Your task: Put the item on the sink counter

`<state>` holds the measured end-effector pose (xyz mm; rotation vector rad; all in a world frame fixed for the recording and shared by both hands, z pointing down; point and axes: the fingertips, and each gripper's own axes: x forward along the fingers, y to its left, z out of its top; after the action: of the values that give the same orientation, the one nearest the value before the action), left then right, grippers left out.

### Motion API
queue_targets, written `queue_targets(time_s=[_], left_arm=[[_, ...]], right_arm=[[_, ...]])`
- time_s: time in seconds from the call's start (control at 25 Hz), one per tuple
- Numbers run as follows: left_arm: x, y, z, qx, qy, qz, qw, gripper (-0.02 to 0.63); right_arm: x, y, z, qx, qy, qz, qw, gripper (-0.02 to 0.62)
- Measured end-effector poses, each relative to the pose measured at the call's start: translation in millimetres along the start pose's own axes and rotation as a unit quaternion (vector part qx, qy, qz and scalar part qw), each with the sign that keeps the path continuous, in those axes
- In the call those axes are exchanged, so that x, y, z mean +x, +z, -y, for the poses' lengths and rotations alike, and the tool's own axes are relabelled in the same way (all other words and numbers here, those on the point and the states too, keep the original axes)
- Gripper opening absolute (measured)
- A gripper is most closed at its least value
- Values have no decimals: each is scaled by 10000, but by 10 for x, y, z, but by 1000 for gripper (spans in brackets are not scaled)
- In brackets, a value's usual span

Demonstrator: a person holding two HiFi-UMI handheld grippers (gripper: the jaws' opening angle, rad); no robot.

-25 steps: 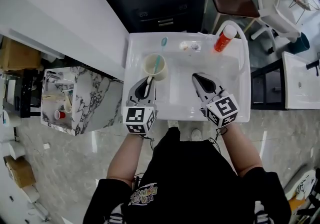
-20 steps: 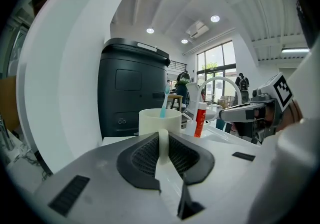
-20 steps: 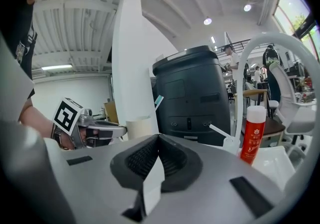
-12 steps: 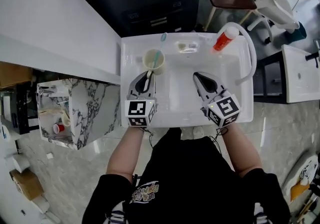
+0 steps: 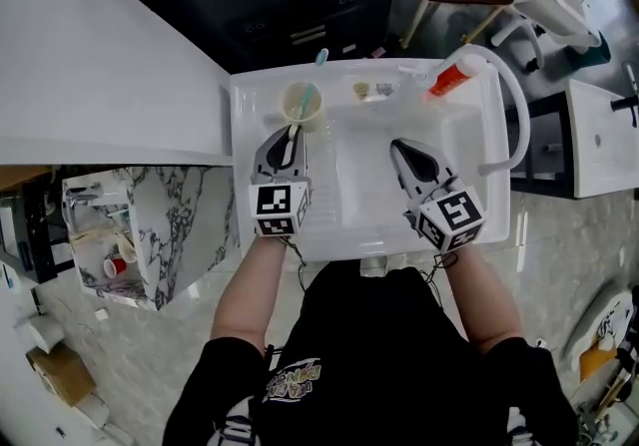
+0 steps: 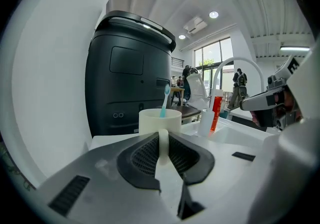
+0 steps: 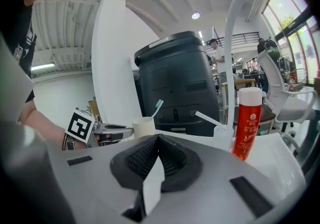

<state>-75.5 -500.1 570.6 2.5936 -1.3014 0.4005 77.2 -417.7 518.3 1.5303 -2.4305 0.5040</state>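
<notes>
Head view: left gripper (image 5: 291, 138) clamped on handle of mug (image 5: 303, 107), at back-left ledge of sink (image 5: 245, 165). Can't tell if mug rests or hangs. Right gripper (image 5: 403, 149) over basin; both forearms reach forward.

Left gripper view: jaws pinch handle (image 6: 163, 140). Mug upright, toothbrush (image 6: 164, 100) near vertical, head up.

Right gripper view: jaws together, nothing between. Red bottle (image 7: 247, 123) beyond, right.

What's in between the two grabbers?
Just bare white sink. In the head view, nothing sits between the left gripper, whose jaws hold the cup by its handle, and the right gripper, whose jaws are shut and empty.
</notes>
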Motion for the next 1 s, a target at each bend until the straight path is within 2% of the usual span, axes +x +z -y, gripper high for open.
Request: queue_targets(time_s=[0.68,1.0], left_arm=[[482,-314,-263,25,118,-268,9996,44],[601,-316,-311,114,92,-227,9996,44]], right_arm=[[22,-158,239,210,-331,-257,9989,54],[87,-151,278,240,-370,-244,9987,54]])
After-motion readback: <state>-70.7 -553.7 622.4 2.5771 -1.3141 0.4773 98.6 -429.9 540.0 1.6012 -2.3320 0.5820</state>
